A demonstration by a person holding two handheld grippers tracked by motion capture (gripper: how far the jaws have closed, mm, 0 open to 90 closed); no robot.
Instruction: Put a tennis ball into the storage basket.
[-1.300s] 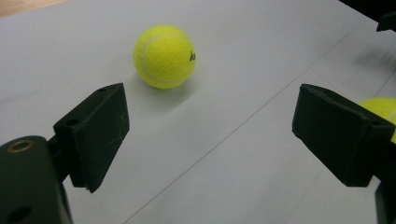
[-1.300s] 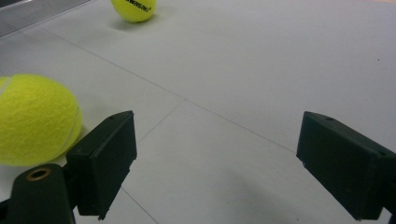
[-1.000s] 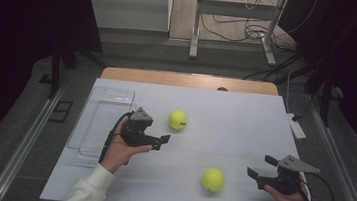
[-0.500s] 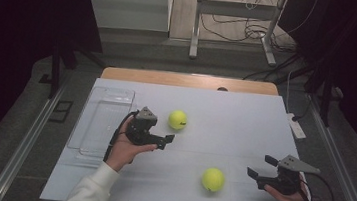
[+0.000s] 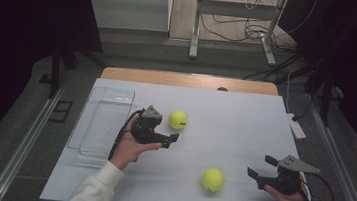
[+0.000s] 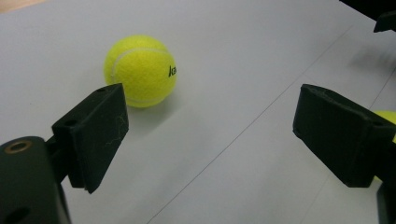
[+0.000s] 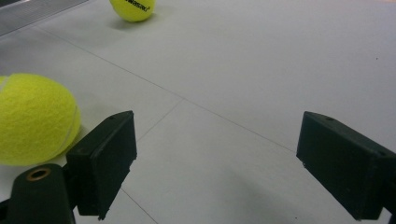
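Two balls on counter | left gripper fingers wide, empty | far ball at its 12 o'clock, close | right gripper wide, empty, near ball at 9

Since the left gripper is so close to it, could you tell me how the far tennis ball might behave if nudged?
The tennis ball is round and lies free on the flat table, so it would probably roll off. Its fuzzy felt should grip well. The left gripper looks open wide enough.
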